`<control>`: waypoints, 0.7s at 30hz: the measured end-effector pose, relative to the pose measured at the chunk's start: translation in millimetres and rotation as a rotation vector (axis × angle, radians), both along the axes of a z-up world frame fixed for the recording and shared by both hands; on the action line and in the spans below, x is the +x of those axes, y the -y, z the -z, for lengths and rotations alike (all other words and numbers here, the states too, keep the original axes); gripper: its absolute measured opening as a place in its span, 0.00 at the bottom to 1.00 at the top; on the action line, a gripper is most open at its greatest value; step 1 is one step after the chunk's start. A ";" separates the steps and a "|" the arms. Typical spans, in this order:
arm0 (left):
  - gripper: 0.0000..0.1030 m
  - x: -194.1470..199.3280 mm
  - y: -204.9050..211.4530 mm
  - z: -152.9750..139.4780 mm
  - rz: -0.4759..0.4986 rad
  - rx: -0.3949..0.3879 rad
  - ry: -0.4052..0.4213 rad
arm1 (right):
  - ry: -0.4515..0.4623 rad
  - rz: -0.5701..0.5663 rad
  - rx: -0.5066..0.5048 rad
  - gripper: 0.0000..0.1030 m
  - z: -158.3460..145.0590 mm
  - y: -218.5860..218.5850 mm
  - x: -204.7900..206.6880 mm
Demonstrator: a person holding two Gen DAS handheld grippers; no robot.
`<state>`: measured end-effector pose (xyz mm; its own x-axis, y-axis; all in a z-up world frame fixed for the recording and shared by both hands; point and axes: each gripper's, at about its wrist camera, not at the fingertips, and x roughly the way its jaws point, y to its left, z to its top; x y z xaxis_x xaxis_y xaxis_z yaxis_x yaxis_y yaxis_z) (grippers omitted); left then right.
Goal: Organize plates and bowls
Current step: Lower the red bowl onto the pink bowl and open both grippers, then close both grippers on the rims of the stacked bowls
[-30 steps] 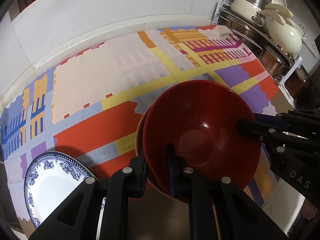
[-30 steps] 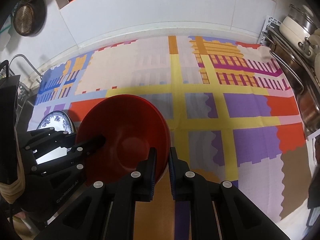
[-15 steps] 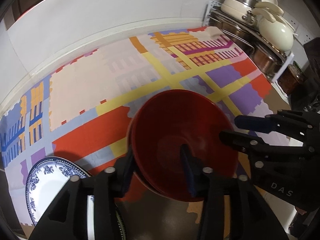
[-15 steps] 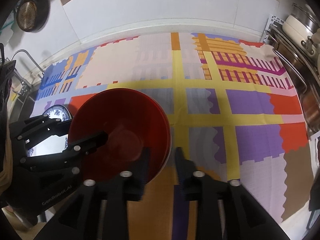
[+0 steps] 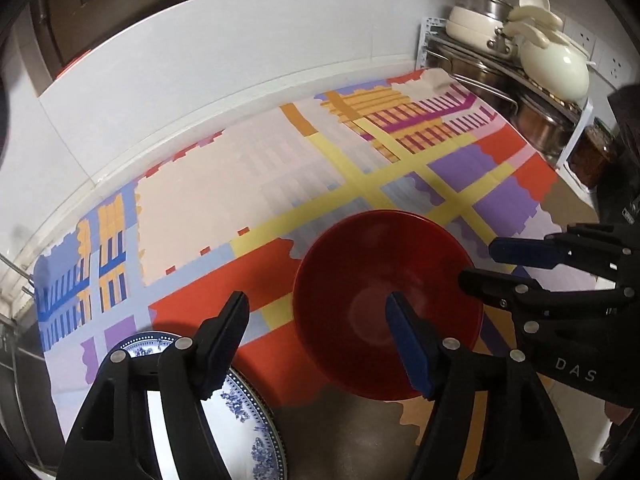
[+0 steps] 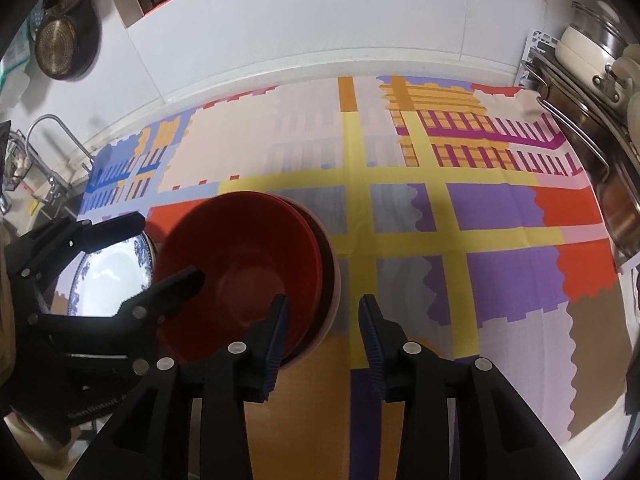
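A red bowl [image 5: 384, 288] sits nested in another bowl on the patterned cloth; in the right wrist view the red bowl [image 6: 248, 268] shows a second rim under it. My left gripper [image 5: 320, 320] is open, its right finger over the bowl's near left side, holding nothing. My right gripper [image 6: 322, 320] is open at the bowl's right rim, one finger over the rim, one outside. A blue-and-white plate [image 5: 240, 412] lies at the near left, also in the right wrist view [image 6: 108, 272].
A rack with pots and a cream kettle [image 5: 552, 64] stands at the right end of the counter. A white wall [image 6: 320, 20] runs along the back. A sink faucet [image 6: 52, 132] is at the far left. A pan [image 6: 60, 44] hangs there.
Both grippers opened and let go of the red bowl's rim. The bowl now rests in the stack and both grippers have drawn back a little.
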<state>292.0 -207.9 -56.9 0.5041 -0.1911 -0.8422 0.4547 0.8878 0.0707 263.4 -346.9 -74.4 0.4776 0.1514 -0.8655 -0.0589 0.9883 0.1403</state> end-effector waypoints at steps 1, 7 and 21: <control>0.68 0.3 -1.7 -1.5 -0.003 -0.004 0.001 | 0.004 0.001 0.002 0.36 -1.3 -0.7 -0.6; 0.68 -2.3 -6.4 -7.7 -0.010 -0.017 0.009 | 0.033 0.006 0.013 0.36 -10.9 -5.4 -3.2; 0.68 9.4 -26.5 6.9 -0.093 -0.034 -0.028 | 0.070 0.123 0.011 0.47 -10.6 4.0 1.1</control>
<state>301.4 -181.4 -63.9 0.4972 -0.1733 -0.8502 0.3717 0.9279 0.0282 264.5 -350.9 -63.8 0.5524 0.0967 -0.8280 0.0529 0.9872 0.1506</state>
